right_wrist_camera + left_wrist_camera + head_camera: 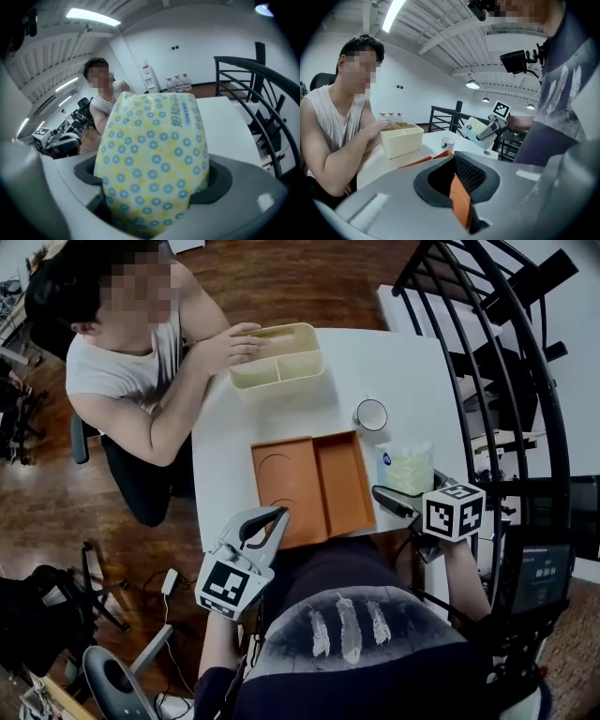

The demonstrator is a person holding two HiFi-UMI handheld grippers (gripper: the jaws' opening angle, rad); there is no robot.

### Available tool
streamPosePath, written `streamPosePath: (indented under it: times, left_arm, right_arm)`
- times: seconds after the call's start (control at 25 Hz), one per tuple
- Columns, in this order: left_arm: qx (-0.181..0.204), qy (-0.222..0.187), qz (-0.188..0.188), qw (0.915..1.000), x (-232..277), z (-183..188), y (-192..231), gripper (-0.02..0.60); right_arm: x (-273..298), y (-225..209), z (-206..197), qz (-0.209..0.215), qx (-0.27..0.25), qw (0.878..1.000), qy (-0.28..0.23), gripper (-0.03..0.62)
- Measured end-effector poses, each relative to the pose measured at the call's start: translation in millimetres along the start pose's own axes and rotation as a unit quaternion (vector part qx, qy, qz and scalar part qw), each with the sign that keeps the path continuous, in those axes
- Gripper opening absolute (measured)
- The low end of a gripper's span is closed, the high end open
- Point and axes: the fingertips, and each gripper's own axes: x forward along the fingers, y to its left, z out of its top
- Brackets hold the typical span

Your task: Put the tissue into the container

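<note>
A tissue pack (405, 468), yellow with blue dots, is lifted off the table's right edge with my right gripper (403, 487) shut on it. It fills the right gripper view, where the tissue pack (152, 154) stands wedged between both jaws. From the left gripper view the pack (474, 130) hangs above the table. A cream two-compartment container (277, 354) sits at the table's far side under a person's hand (234, 341). My left gripper (279, 514) is shut and empty at the near edge, its tips against the orange tray (314, 486).
A white cup (371, 414) stands right of the container, behind the orange tray. The seated person (122, 362) is at the table's left far side. A black stair railing (506, 352) rises close on the right. White tabletop (394, 371) shows around the cup.
</note>
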Motion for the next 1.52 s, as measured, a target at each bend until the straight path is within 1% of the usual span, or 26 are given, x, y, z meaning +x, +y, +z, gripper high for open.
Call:
streamPosePath:
  times: [0.08,0.16,0.28,0.44,0.56,0.76,0.96,1.16,1.32,1.52]
  left_arm:
    - [-0.002,0.000,0.001,1.0000,-1.1,-1.1,0.7,0.014]
    - [-0.007,-0.005,0.004,1.0000,-2.6,-0.4,0.6,0.014]
    - [0.002,0.003,0.005,1.0000,-6.1,-2.4,0.4,0.014]
    - [-0.020,-0.006,0.014,0.9997,-8.7,-1.5,1.2,0.014]
    - [-0.024,-0.004,0.015,0.9996,-9.8,-2.2,1.3,0.014]
    - [-0.026,-0.002,0.020,0.9995,-15.7,-3.6,4.2,0.014]
    - [-0.025,0.004,0.027,0.9993,-23.8,-8.6,9.6,0.014]
    - [-0.032,0.003,0.030,0.9990,-26.2,-11.4,11.7,0.014]
    - [-0.034,0.005,0.028,0.9990,-23.5,-13.2,12.9,0.014]
    - [-0.021,0.008,0.017,0.9996,-19.2,-9.1,7.9,0.014]
  right_arm:
    - [5.9,21.5,5.1,0.027,-0.009,1.000,0.000,0.543]
    - [16.6,35.3,3.5,0.043,-0.015,0.999,0.010,0.543]
    - [36.1,43.2,-5.7,0.053,-0.013,0.998,0.033,0.543]
    - [62.3,48.4,-18.0,0.064,0.008,0.996,0.061,0.543]
    - [80.5,46.1,-28.2,0.054,0.004,0.995,0.082,0.543]
    - [101.8,46.0,-41.4,0.041,-0.003,0.994,0.098,0.543]
    - [118.5,43.7,-58.8,0.019,0.021,0.994,0.109,0.543]
    - [125.4,48.8,-65.3,0.023,0.026,0.994,0.100,0.548]
    - [115.9,42.6,-53.1,0.009,0.004,0.997,0.071,0.549]
    - [98.6,44.2,-40.4,0.016,-0.008,0.998,0.054,0.549]
